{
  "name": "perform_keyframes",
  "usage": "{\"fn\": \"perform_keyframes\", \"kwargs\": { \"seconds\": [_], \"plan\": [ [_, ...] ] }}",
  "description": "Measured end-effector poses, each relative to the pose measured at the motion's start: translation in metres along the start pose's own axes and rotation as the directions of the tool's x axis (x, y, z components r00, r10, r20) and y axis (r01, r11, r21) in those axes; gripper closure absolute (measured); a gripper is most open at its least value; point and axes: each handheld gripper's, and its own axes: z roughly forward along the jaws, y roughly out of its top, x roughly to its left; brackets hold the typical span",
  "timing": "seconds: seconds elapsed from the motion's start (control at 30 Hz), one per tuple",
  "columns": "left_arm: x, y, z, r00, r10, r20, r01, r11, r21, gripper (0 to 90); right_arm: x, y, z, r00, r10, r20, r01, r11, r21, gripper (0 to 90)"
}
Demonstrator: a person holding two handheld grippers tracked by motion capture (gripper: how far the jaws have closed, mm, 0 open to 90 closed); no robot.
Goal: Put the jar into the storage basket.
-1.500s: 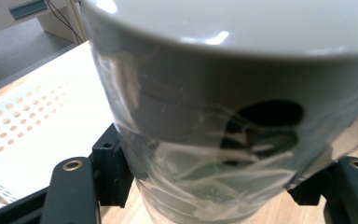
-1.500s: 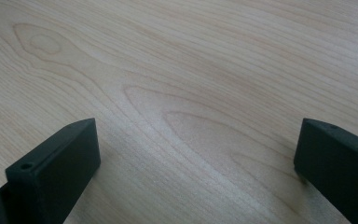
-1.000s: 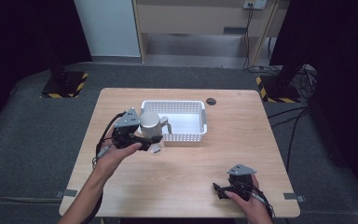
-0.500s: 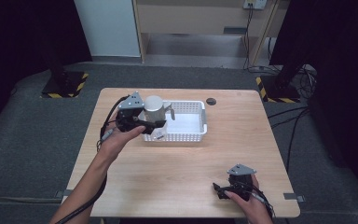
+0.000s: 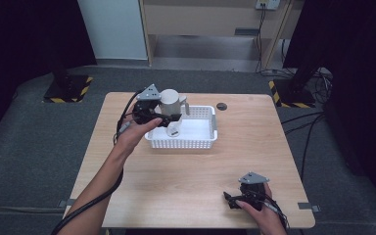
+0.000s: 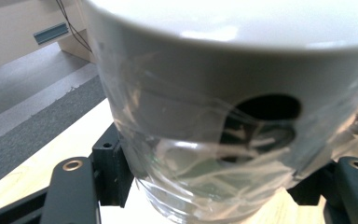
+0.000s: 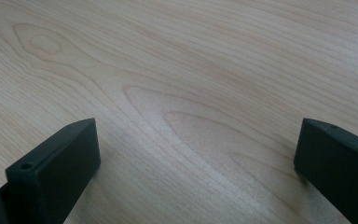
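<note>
My left gripper (image 5: pixel 172 119) is shut on a grey container (image 5: pixel 170 100) with a white top and a clear lower part. It holds the container above the left end of a white basket (image 5: pixel 196 143). In the left gripper view the container (image 6: pixel 223 121) is very close, with a dark oval hole in its side, and the jaws press on it from both sides. My right gripper (image 5: pixel 229 199) rests low at the table's front right, jaws pointing left. Its jaws stand wide apart over bare wood in the right gripper view (image 7: pixel 196 158), with nothing between them.
A small dark round disc (image 5: pixel 221 105) lies on the table (image 5: pixel 274 147) just right of the basket's far corner. A pale cabinet stands beyond the table's far edge.
My left gripper has carried the container away from me and to the right, from beside the basket's left end to above it. The right gripper has not moved.
</note>
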Motion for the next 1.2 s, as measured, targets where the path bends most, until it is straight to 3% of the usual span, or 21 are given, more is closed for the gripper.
{"fn": "perform_keyframes", "kwargs": {
  "seconds": [0.9,1.2],
  "plan": [
    [0.023,0.003,0.031,0.9989,-0.023,-0.041,0.023,0.9997,-0.003,29.8,0.0,0.0,0.0,1.0,0.0,0.0,0.0,1.0,-0.001,0.4],
    [0.028,-0.006,0.046,0.9976,-0.038,-0.057,0.039,0.9991,0.017,29.8,0.0,0.0,0.0,1.0,0.0,0.0,0.0,1.0,0.0,0.4]
  ]
}}
